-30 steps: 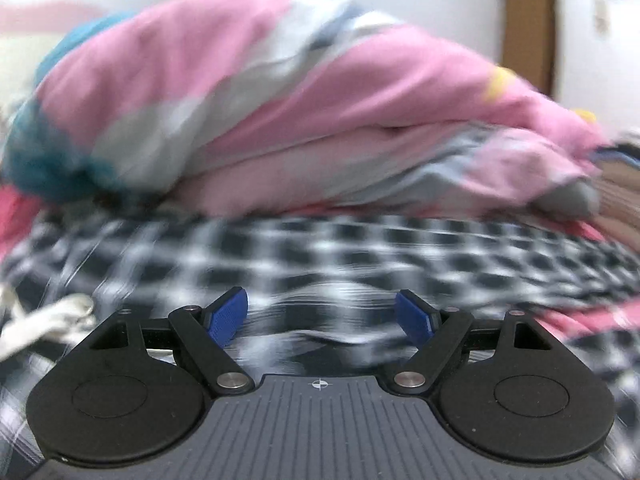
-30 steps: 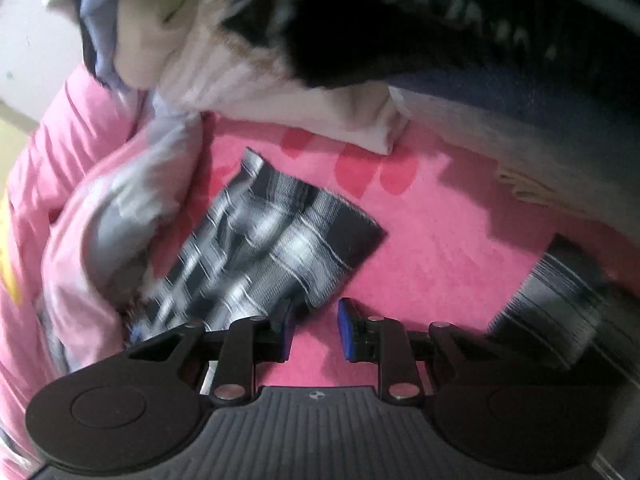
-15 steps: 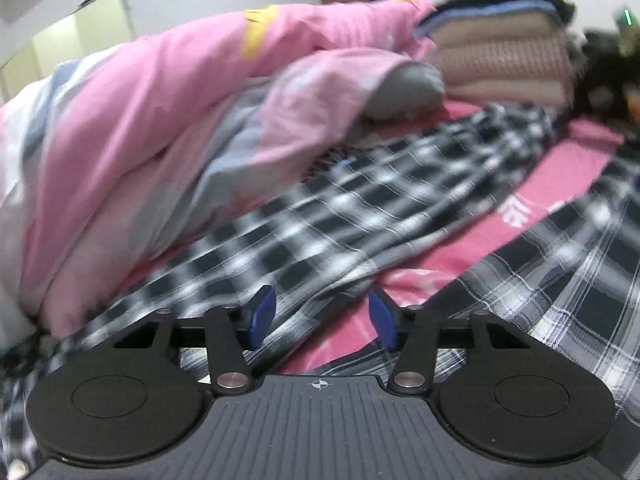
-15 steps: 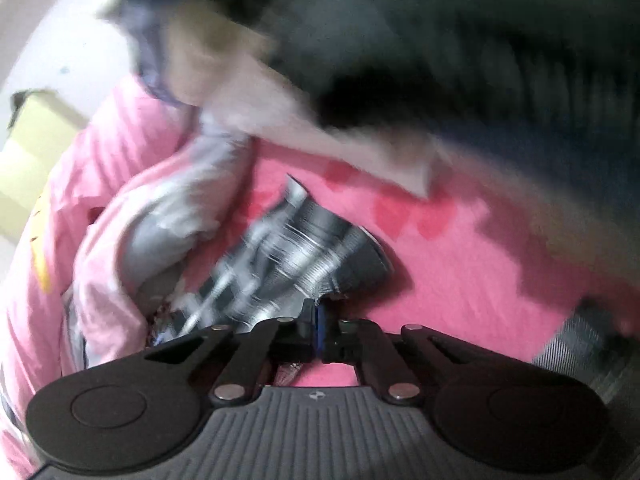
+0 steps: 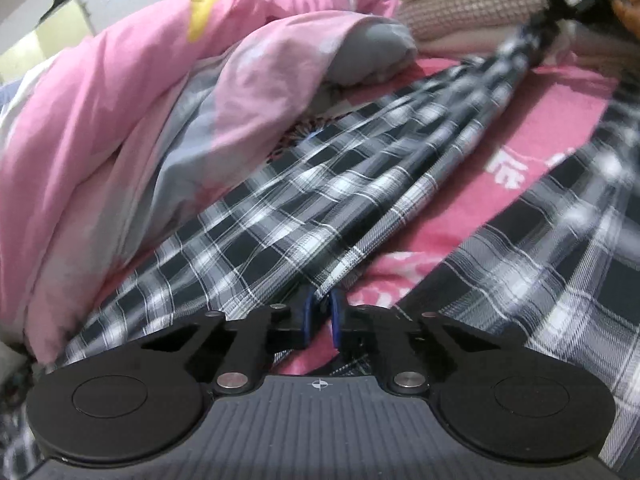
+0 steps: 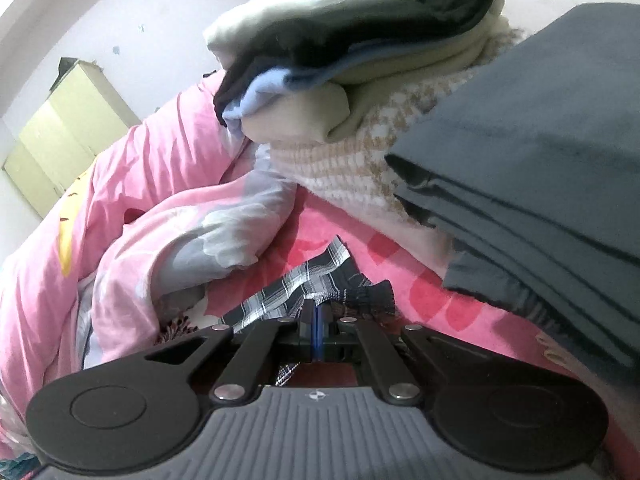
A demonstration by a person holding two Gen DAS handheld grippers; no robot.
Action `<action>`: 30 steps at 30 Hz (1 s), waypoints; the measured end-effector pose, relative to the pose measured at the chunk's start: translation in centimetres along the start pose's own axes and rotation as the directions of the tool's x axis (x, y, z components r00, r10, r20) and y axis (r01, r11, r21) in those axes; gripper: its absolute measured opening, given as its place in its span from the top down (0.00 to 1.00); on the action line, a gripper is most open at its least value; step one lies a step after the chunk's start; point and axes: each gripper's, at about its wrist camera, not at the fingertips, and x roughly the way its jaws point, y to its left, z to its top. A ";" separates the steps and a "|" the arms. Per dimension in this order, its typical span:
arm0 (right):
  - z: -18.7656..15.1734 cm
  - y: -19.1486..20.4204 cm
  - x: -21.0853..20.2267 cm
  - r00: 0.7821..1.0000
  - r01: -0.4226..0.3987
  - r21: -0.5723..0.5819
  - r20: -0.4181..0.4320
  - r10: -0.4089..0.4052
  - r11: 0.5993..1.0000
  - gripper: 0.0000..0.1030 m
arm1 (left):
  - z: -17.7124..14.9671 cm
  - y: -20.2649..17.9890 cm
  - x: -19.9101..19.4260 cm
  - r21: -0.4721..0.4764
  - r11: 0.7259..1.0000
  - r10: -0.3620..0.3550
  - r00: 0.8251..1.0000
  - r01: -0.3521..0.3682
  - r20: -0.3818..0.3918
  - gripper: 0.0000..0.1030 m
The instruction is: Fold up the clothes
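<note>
A black-and-white plaid shirt lies on the pink bedsheet, one long sleeve stretched from bottom centre to top right. My left gripper is closing its jaws on the sleeve's near edge, and the blue pads pinch the cloth. In the right wrist view my right gripper is shut on the sleeve's far end, which bunches up above the sheet. The shirt's body spreads at the right of the left wrist view.
A crumpled pink-and-grey quilt rises along the left. A stack of folded clothes and a folded dark grey garment stand close at the right. A yellow-green wardrobe is against the far wall.
My left gripper swung along the shirt to the sleeve and went from wide open to pinching its edge. My right gripper shut on the sleeve end and lifted it.
</note>
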 end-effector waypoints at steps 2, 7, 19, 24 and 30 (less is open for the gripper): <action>-0.1 -0.1 0.1 1.000 0.004 -0.008 -0.002 -0.004 1.000 1.00 | 0.0 0.3 0.1 -0.022 1.000 -0.009 1.000 0.009 0.002 0.99; -0.2 0.5 -0.7 1.000 0.011 -0.065 0.025 -0.010 0.998 1.00 | 0.1 1.2 -1.9 -0.037 0.996 -0.075 0.997 0.076 0.024 1.00; -4.5 -1.5 1.2 0.971 0.178 -0.274 -0.105 -0.213 0.945 0.98 | -1.7 1.3 -2.7 -0.061 0.983 -0.172 0.985 0.170 -0.030 0.97; -4.5 0.8 -2.1 0.966 0.239 -0.403 0.004 -0.259 0.883 0.79 | -1.7 3.1 -4.6 -0.157 0.960 -0.234 0.972 0.233 0.016 0.88; -2.0 5.2 -2.3 0.990 0.142 -0.463 0.060 -0.128 0.875 0.65 | -1.1 4.1 -4.9 -0.290 0.922 -0.231 0.965 0.259 0.126 0.67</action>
